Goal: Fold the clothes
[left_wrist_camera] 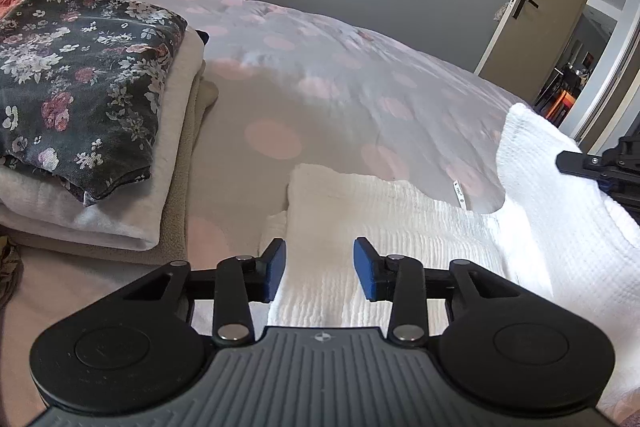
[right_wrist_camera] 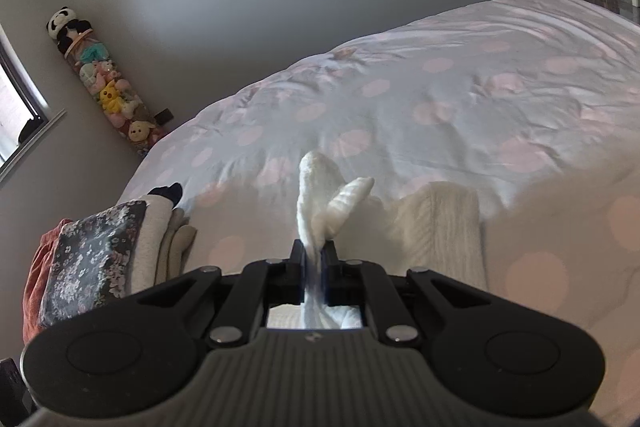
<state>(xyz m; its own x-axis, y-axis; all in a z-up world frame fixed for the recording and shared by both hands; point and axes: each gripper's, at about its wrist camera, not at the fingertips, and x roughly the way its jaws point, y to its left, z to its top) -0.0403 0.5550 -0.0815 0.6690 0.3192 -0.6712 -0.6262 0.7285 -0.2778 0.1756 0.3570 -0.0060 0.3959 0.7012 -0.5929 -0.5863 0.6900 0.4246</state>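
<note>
Mid-fold: right gripper (right_wrist_camera: 313,259) clamped on white garment (left_wrist_camera: 400,227), left gripper (left_wrist_camera: 319,269) fingers apart above it beside folded stack (left_wrist_camera: 80,87); next likely left grasp.

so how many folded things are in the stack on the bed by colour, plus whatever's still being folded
dark floral garment: 1
cream folded pieces: 2
reddish-orange piece, at the stack's far side: 1
white textured garment, unfolded, pinched by the right gripper: 1
Total: 5; more may be hidden in the stack.

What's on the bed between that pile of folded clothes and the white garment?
Only bare spotted duvet separates the pile from the white garment, seen in the left wrist view.
</note>
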